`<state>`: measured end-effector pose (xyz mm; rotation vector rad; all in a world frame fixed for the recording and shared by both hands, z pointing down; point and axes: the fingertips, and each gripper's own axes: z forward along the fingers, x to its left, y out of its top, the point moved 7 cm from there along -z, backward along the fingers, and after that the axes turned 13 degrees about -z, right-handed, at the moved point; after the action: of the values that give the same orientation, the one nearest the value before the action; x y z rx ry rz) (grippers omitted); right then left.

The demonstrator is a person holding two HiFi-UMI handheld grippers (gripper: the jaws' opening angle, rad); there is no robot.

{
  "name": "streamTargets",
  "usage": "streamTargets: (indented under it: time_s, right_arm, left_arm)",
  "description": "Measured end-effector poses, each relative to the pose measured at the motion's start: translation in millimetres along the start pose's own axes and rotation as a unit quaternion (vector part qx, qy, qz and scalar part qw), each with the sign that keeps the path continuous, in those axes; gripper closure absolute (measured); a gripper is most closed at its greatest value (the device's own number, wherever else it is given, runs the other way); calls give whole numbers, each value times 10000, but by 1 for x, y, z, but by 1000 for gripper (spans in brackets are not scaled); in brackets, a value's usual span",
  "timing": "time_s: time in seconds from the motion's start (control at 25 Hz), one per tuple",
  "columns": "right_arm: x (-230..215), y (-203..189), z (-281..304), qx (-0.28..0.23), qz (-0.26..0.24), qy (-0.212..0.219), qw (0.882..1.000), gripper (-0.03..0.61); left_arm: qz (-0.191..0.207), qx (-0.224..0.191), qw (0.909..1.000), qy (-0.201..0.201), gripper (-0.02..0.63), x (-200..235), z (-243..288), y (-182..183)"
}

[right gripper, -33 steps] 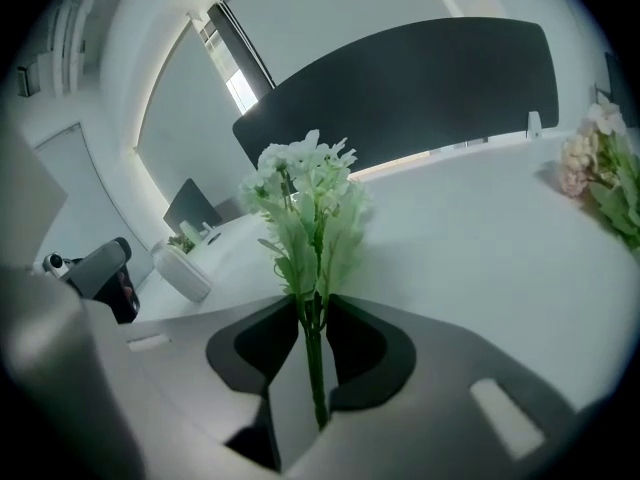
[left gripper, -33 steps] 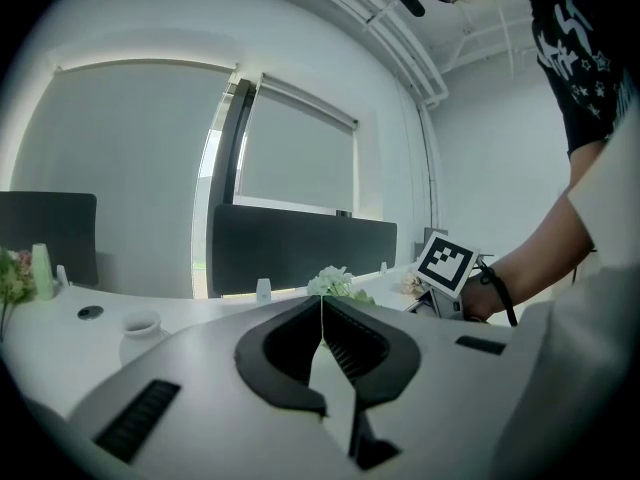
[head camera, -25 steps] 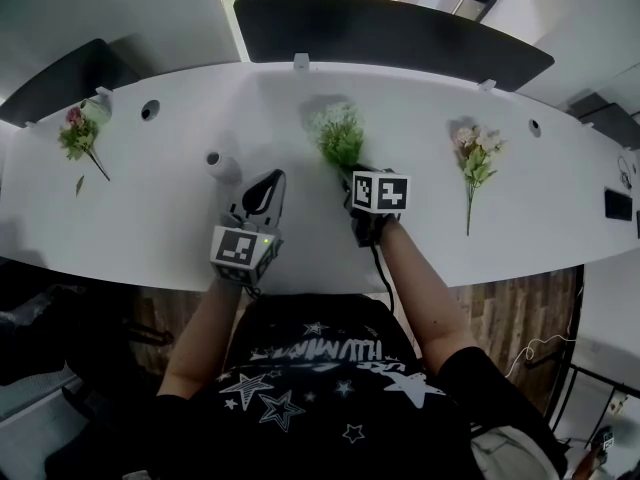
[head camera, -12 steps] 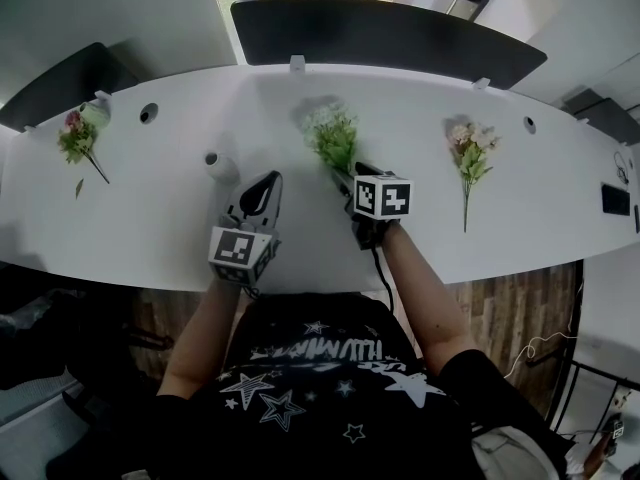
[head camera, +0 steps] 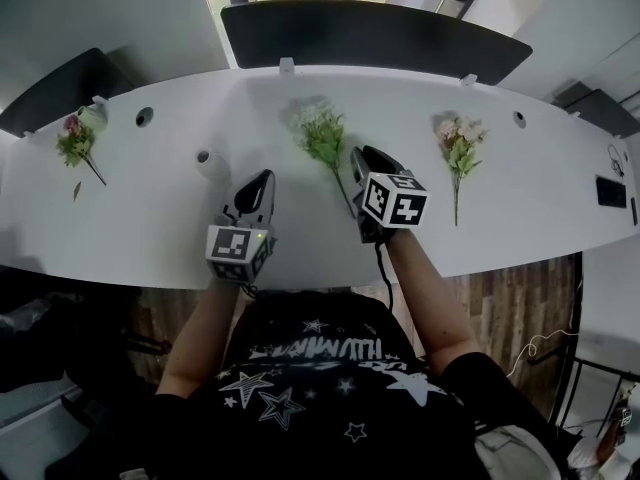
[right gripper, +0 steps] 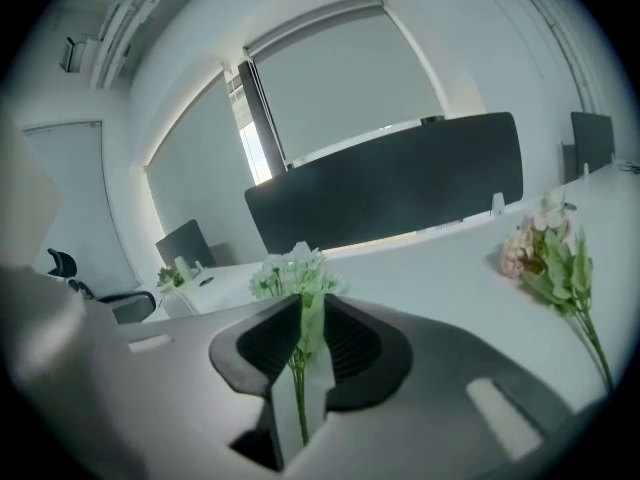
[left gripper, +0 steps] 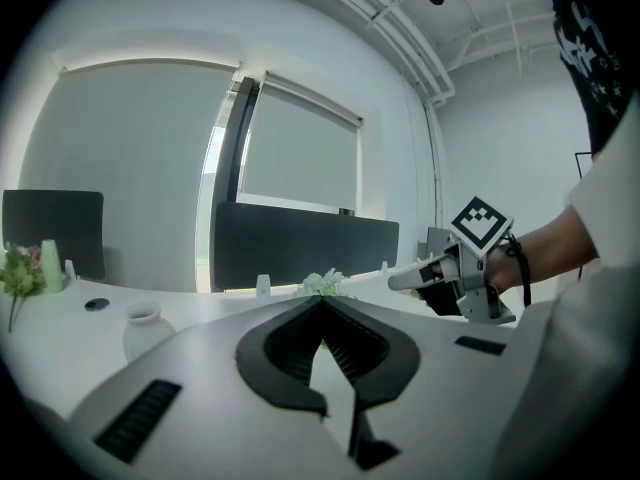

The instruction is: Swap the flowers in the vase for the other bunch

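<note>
Stem of the white bunch is light, bendy; grip low. My right tool, jaws just closing, straddles it unpinched; left tool shut.

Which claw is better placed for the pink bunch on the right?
Probably the right claw: nearer the pink bunch, its open jaws, just closing, grip nothing. The left claw is shut, beside the vase.

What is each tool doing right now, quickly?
Left tool: closed, empty.
Right tool: open, jaws have just been closing; the stem of the white flower bunch shows in the gap, not gripped.
</note>
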<state>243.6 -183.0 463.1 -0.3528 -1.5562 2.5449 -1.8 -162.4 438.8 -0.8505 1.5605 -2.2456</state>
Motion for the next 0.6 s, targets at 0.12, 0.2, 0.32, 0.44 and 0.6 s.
streamTargets:
  time_s: [0.12, 0.2, 0.32, 0.44, 0.6]
  right_arm:
    - [-1, 15, -15, -411, -6, -48, 9991, 575]
    - [1, 23, -24, -654, -52, -21, 9978, 575]
    - [5, 32, -33, -888, -125, 170, 9958, 576]
    - [10, 35, -40, -975, -196, 423, 9941, 577]
    - [14, 37, -48, -1031, -351, 710, 9915, 577]
  left_arm:
    - [76, -69, 9999, -51, 606, -6, 0, 0]
    - [162, -94, 9998, -4, 606, -10, 0, 0]
    - [216, -72, 9997, 40, 606, -15, 0, 0]
    - [323, -96, 9994, 7, 606, -22, 3, 1]
    - [301, -50, 9995, 35, 606, -30, 7, -2]
